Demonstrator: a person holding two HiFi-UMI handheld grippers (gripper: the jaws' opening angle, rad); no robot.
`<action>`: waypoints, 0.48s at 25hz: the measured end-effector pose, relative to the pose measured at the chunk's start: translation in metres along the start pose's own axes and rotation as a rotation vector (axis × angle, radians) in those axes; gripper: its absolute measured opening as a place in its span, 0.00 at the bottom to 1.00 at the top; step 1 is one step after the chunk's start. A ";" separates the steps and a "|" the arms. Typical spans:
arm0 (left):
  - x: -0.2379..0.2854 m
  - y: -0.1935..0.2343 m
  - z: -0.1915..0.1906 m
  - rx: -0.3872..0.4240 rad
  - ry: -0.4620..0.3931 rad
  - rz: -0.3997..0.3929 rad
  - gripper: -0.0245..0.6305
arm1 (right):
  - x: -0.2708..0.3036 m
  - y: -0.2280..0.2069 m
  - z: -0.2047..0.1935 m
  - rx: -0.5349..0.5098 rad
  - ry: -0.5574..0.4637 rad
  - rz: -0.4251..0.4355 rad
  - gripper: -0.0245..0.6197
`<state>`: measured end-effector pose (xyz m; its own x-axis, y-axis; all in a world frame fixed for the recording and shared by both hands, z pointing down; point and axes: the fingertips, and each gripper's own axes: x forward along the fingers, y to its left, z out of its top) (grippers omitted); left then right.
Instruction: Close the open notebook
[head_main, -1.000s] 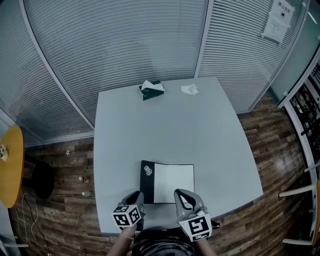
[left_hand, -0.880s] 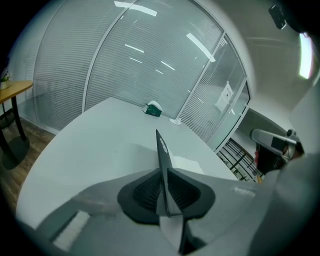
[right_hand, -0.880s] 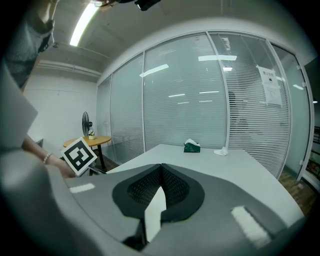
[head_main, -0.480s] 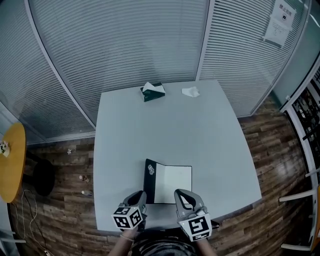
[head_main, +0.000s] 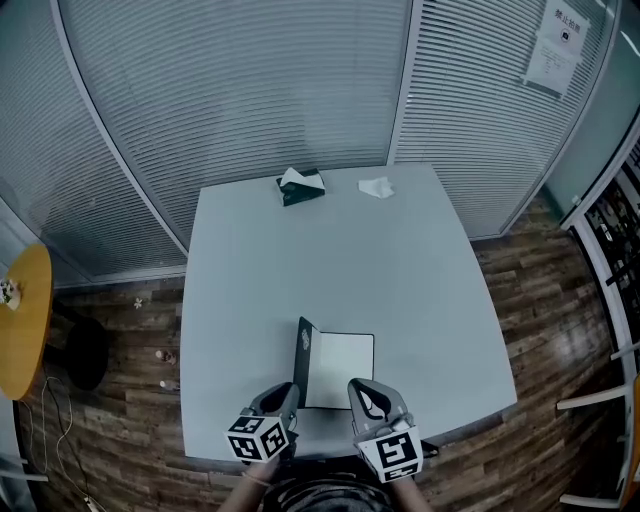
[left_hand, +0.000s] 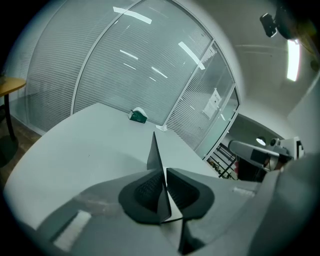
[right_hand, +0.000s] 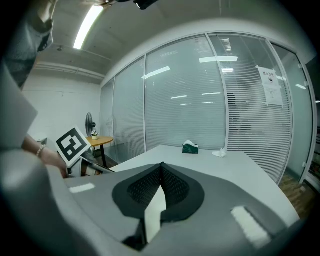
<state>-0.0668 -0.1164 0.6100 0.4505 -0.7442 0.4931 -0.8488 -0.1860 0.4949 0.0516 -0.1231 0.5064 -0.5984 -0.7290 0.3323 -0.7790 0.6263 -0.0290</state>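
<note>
Now the notebook (head_main: 338, 368) sits at the counter's (head_main: 330, 260) near edge. Only the gripper views show my grips: left hand-held gripper (left_hand: 163, 181) squeezes the dark cover (left_hand: 153, 150), right hand-held gripper (right_hand: 161, 182) squeezes a white page (right_hand: 156, 211). The cover stands steeper than before.

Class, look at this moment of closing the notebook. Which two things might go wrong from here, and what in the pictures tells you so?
1. The left gripper holds the dark cover about upright by its near edge; if the grip slips, the cover may drop open again.
2. The right gripper is shut on a white page; the cover could land on its jaws, or the page may crease.
</note>
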 end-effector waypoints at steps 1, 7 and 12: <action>0.001 -0.003 0.000 -0.001 -0.005 -0.001 0.09 | -0.002 -0.002 0.000 -0.002 -0.005 0.001 0.04; 0.007 -0.023 -0.001 -0.004 -0.016 -0.016 0.09 | -0.011 -0.014 -0.004 0.009 -0.003 0.016 0.04; 0.016 -0.042 -0.005 0.004 -0.013 -0.038 0.09 | -0.015 -0.019 -0.009 -0.029 0.010 0.031 0.04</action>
<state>-0.0223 -0.1176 0.6005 0.4786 -0.7451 0.4645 -0.8323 -0.2165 0.5104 0.0771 -0.1214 0.5100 -0.6199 -0.7068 0.3409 -0.7547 0.6560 -0.0123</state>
